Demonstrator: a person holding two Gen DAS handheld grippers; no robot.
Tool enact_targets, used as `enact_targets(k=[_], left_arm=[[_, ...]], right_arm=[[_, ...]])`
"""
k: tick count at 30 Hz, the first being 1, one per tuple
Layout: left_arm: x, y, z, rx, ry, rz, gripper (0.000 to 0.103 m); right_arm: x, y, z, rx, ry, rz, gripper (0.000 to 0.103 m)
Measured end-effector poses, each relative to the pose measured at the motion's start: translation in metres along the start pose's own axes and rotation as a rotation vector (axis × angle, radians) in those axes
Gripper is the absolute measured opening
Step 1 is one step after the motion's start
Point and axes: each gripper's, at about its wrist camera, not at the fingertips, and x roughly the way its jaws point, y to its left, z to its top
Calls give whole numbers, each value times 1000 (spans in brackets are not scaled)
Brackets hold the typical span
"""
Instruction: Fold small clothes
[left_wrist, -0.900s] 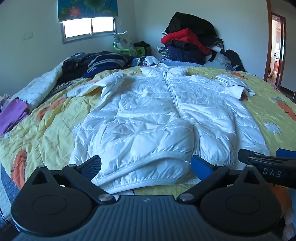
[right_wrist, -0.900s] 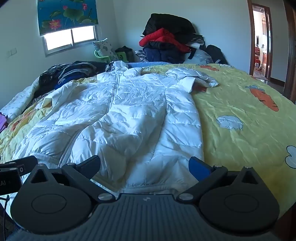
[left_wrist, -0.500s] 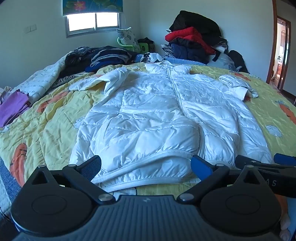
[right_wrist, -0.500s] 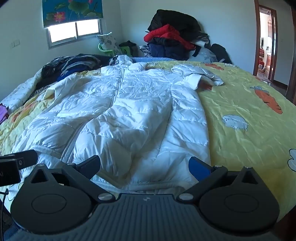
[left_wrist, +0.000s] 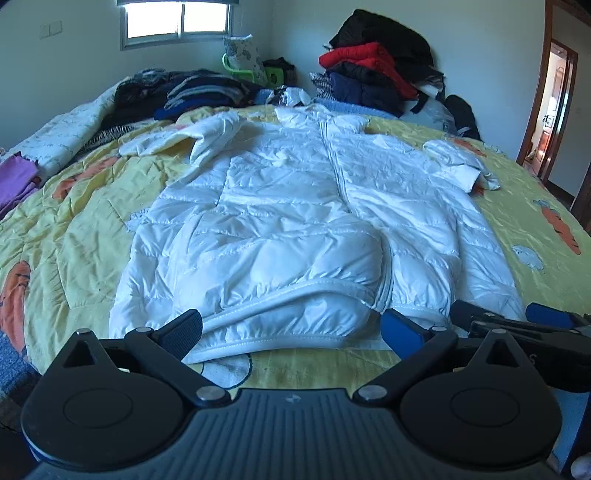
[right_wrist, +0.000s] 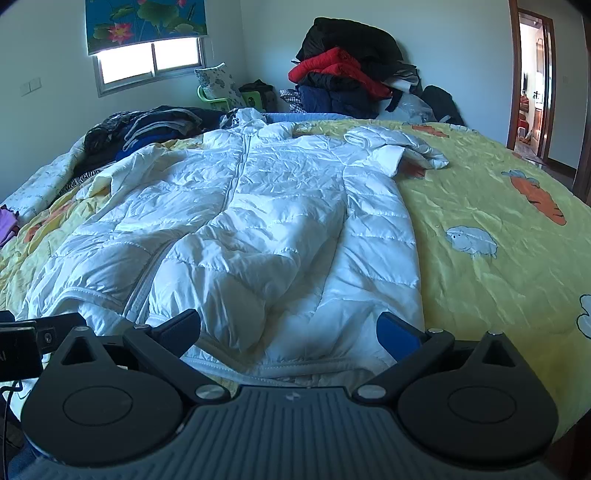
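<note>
In the left wrist view one white quilted jacket lay front-up on the yellow quilt of the bed, zipped, its collar toward the far edge and its hem at the near edge; its two sleeves were both bent in near the shoulders, one on each side; the left gripper stood with its two fingers spread wide, one black pad and one blue, either side of the hem and gripping nothing; whether the pads touched the cloth I could not tell; the tips of the right gripper showed at the near right edge, just beside the jacket's right hem corner; one pile of dark clothes sat at the far left corner, one heap of red and black coats against the far wall, one purple garment at the left edge; in the right wrist view the same jacket filled the left half of the quilt, on which two carrots and one sheep were printed; the right gripper was likewise fully parted over the hem, holding nothing; one window under one lotus blind was on the far wall, and one open doorway at the right.
</note>
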Motion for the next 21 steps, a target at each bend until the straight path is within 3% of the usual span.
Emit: enact_targets(k=[3, 6, 11, 21], left_arm=[[-5, 3, -1, -24, -43, 4, 103], [-14, 4, -10, -46, -174, 70, 103], [-5, 7, -9, -36, -90, 38, 103], [-3, 1, -11, 3, -55, 86, 103]], right_arm=[[0, 1, -1, -4, 2, -1, 103], [0, 0, -1, -3, 2, 0, 103], [0, 0, -1, 2, 9, 1, 103], [0, 3, -3, -8, 13, 7, 103]])
